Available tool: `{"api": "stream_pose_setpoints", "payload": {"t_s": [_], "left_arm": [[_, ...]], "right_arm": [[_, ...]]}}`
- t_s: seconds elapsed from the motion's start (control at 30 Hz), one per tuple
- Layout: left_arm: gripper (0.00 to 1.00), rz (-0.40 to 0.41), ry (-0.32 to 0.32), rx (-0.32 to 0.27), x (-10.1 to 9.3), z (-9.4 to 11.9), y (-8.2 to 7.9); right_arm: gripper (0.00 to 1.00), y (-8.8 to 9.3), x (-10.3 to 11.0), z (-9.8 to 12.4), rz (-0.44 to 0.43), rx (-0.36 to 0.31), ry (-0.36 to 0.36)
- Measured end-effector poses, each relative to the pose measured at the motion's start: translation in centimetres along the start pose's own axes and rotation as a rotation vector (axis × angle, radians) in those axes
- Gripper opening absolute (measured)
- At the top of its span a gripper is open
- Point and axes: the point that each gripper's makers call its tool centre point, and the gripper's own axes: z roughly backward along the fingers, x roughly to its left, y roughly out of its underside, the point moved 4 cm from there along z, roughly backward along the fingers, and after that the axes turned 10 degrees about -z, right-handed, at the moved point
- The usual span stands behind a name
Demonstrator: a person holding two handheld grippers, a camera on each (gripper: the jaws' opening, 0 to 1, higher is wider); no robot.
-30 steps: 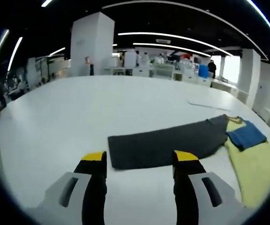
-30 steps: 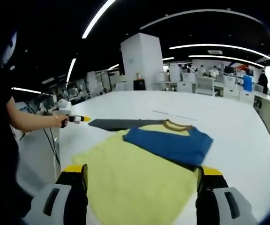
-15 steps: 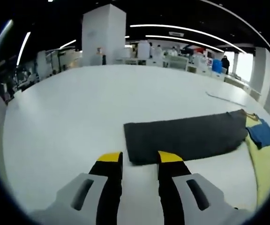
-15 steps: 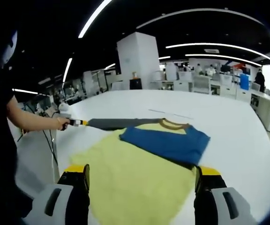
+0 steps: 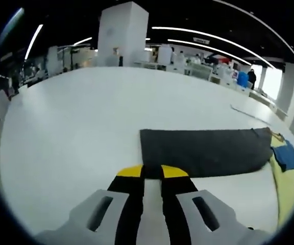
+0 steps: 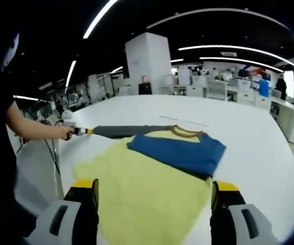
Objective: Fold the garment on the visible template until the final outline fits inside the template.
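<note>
In the left gripper view, the left tool (image 5: 151,171), its yellow-tipped black jaws pressed nearly together, pinches the near end of the long dark grey fabric sleeve (image 5: 204,151) stretched flat across the white table (image 5: 70,122). In the right gripper view a person's hand (image 6: 66,133) holds that tool at the sleeve's far left end. To the right lies the pale yellow cloth garment (image 6: 142,191), its blue sleeve (image 6: 180,151) folded over the chest, while the right tool (image 6: 153,190) hovers spread wide above its near hem.

White pillar (image 5: 122,33), ceiling light strips (image 6: 223,48), distant desks (image 6: 208,91).
</note>
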Motion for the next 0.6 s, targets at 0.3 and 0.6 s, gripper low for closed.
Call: {"api": "stream_pose_setpoints", "payload": {"t_s": [0.3,0.6], "left_arm": [[0.01,0.062,-0.001,0.029,0.0,-0.1,-0.5],[0.01,0.137,0.030,-0.034,-0.2,0.6,-1.9]], "right_arm": [[0.90,0.3,0.1,-0.1,0.004,0.007,0.005],[0.90,0.2,0.1,-0.1,0.000,-0.007,0.003]]}}
